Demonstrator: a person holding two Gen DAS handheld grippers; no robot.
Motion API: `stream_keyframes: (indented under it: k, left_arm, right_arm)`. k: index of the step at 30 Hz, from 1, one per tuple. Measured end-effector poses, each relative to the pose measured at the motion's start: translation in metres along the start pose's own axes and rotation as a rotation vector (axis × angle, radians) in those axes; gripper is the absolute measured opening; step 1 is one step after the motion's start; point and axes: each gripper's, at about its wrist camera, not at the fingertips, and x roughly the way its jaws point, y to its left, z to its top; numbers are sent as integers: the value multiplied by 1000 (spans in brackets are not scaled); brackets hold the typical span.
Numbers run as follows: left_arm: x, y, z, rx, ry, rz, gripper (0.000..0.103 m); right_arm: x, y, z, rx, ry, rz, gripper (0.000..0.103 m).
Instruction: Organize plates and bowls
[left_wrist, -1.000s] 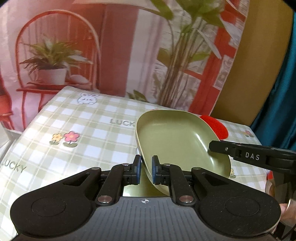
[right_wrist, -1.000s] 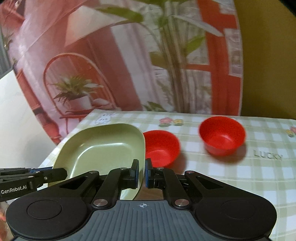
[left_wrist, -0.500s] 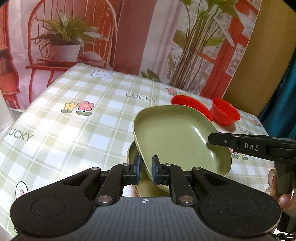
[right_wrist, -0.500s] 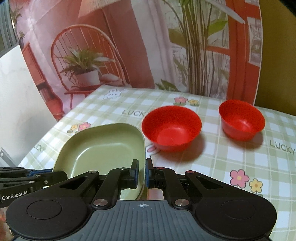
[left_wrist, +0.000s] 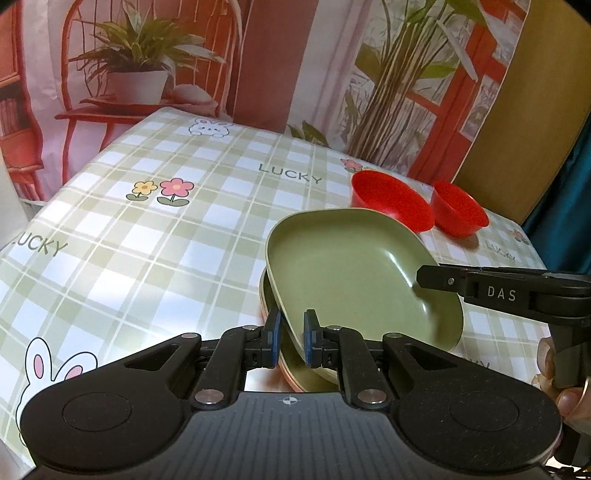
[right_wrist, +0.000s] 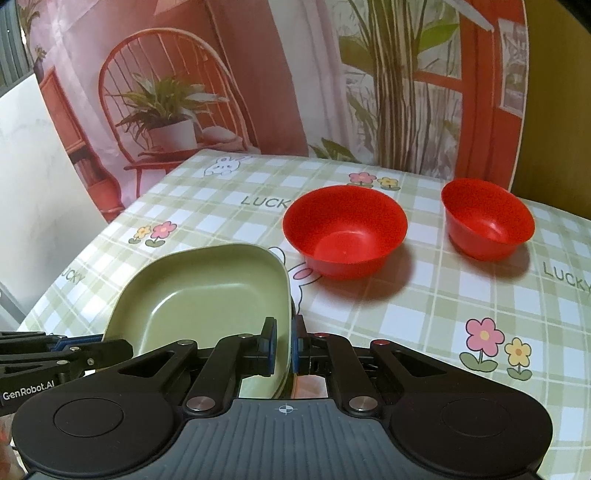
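Two hand-held grippers share one green plate (left_wrist: 354, 273): the left hand-held gripper (left_wrist: 291, 338) pinches its near rim, blue pads (left_wrist: 274, 338) on either side of the edge, and the right hand-held gripper (right_wrist: 283, 349) is pressed together on the rim of the opposite side. The plate hangs tilted just above a second green plate (left_wrist: 269, 306), whose edge peeks out beneath it on the checked desk (left_wrist: 147, 240); I cannot tell whether the two touch yet.

Beyond the green plate, toward the backdrop, stand two red bowls: the larger red bowl (right_wrist: 345, 230) close to the plate's far corner, the smaller red bowl (right_wrist: 487, 218) beside that one, further from the plate. Both are upright and empty.

Judging by its sheen and thick rolled rim, the green plate is probably stiff and moderately light, with a smooth glaze that could slip between the pads if it is tipped more. The raised rim is the sensible place to hold, as both grippers do, on opposite sides so the weight stays balanced. It looks hard enough to clack or chip if let go from a height, so easing it flat onto the lower plate before releasing seems wise. The red bowls look like thin plastic, light and easy to nest by a pinch on the wall.
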Motion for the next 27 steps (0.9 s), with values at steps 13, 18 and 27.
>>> stream_keyframes:
  k: [13,18,27]
  left_arm:
    - [1,-1,-3,-5,8,3,13]
    - [3,-1,-6,-5,16,9,13]
    - [1,4,-4,-34,-1,20,13]
  right_arm:
    - [2,-3,-4,7,11,0,9]
    - [2,-3,-5,9,12,1,9]
    - [-3,-7,-8,28,14,7,18]
